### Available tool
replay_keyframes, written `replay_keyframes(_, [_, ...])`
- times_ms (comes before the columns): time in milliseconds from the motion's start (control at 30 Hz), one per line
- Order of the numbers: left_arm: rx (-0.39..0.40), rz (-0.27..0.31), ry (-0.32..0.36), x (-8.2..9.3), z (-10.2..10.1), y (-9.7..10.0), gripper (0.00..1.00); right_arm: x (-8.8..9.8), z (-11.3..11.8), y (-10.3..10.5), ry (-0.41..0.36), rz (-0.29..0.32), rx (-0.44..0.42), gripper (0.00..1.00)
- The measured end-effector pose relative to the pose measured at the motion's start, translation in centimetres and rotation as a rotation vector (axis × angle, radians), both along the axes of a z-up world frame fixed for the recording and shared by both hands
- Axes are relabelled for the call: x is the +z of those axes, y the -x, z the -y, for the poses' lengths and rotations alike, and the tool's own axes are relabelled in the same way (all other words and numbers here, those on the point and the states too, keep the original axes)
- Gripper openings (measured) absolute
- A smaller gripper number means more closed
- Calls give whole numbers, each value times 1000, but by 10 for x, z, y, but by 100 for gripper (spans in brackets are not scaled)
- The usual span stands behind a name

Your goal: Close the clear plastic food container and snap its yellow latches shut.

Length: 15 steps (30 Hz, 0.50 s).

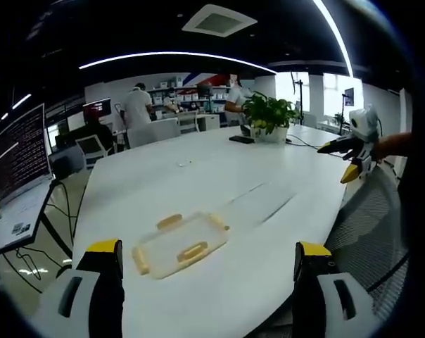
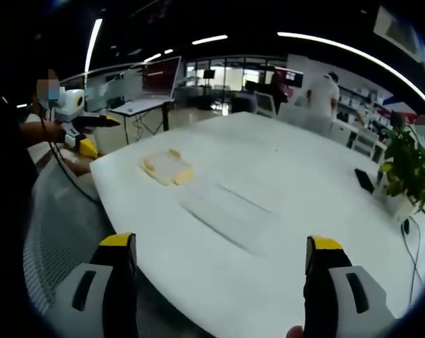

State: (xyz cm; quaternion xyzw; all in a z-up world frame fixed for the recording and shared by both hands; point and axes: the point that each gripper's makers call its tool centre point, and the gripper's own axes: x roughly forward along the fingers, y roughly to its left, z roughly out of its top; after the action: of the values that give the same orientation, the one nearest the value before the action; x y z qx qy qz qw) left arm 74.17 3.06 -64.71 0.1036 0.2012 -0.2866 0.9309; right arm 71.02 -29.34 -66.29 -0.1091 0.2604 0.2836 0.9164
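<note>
We see container with yellow latches near table edge, untouched. Left gripper spread wide, right gripper too. We come in slow, press lid flat first.

Lighting: bright, even, from curved ceiling strip lights and far windows. White table surface pale, faintly glossy, shadows soft. Quality: strong fisheye bending toward edges; both views slightly soft, distant shelving blurred.
</note>
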Motion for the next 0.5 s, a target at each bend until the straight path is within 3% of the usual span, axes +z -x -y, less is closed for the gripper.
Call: replay_keyframes(500, [-18,-7,8,5,-7,-12,99,9,0,-10,9,-3,41,98])
